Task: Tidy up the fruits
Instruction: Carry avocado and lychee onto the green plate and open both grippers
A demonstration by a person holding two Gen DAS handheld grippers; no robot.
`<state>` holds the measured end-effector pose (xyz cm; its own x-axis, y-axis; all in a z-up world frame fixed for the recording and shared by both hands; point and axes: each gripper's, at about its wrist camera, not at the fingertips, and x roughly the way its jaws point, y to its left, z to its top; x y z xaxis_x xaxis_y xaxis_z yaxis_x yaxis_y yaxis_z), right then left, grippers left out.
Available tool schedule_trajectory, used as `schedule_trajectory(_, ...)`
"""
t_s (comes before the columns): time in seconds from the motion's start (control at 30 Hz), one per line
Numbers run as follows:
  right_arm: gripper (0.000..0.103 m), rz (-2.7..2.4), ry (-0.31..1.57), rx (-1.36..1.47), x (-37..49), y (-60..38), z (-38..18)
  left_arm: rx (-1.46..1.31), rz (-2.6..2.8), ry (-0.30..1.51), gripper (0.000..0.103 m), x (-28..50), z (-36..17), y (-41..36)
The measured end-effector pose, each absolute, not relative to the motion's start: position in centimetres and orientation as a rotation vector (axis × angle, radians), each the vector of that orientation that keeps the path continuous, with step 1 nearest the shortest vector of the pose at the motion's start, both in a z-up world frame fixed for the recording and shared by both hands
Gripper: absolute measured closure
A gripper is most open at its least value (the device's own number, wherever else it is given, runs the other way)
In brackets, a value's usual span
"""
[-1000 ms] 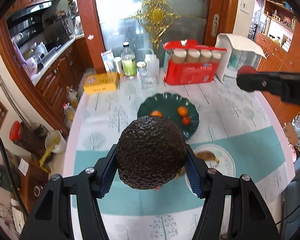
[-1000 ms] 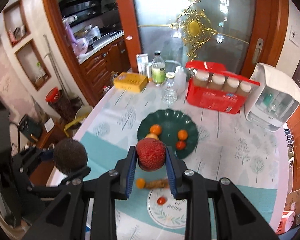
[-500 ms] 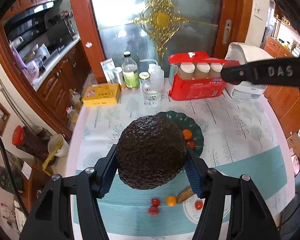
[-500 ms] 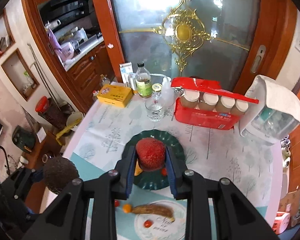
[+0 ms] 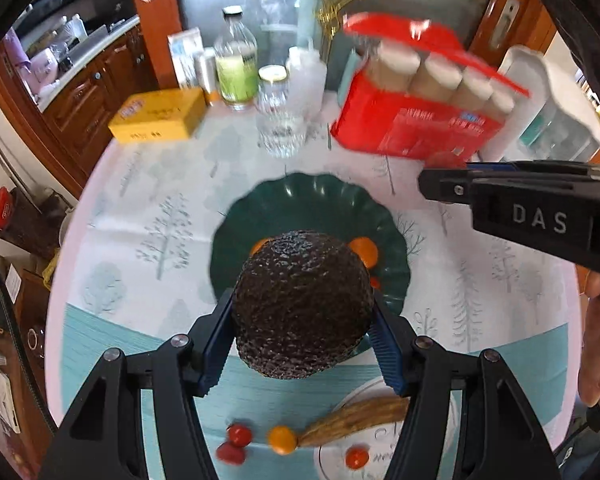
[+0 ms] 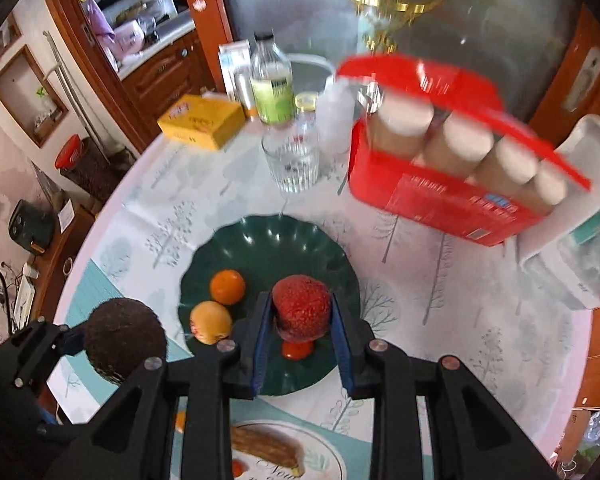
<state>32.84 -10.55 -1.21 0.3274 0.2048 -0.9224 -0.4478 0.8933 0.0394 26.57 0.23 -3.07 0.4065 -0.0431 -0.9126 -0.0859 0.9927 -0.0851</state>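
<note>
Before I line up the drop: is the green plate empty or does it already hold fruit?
Not empty. The green plate holds an orange, a paler fruit and a small red one.

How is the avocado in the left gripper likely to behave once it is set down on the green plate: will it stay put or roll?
The avocado looks rounded, so it may roll on release. Its pebbly skin probably grips the left gripper's ribbed pads well, so slipping seems unlikely. The green plate looks dished with a scalloped rim, which should likely contain any roll, though it may nudge the orange there.
</note>
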Motion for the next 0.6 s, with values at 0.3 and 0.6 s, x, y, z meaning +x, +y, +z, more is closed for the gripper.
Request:
schedule_trajectory(0.3, 0.074, 0.476, 1.264, -0.189, 36.7, -10.2, -9.9, -0.135, 0.047, 1.209, 0.042, 29.3, -10.1, -1.2)
schedule_trajectory(0.6, 0.074, 0.497, 1.305, -0.182, 38.9, -8.7, -14.9, -0.122, 0.062, 1.233, 0.042, 30.7, -13.3, -1.3)
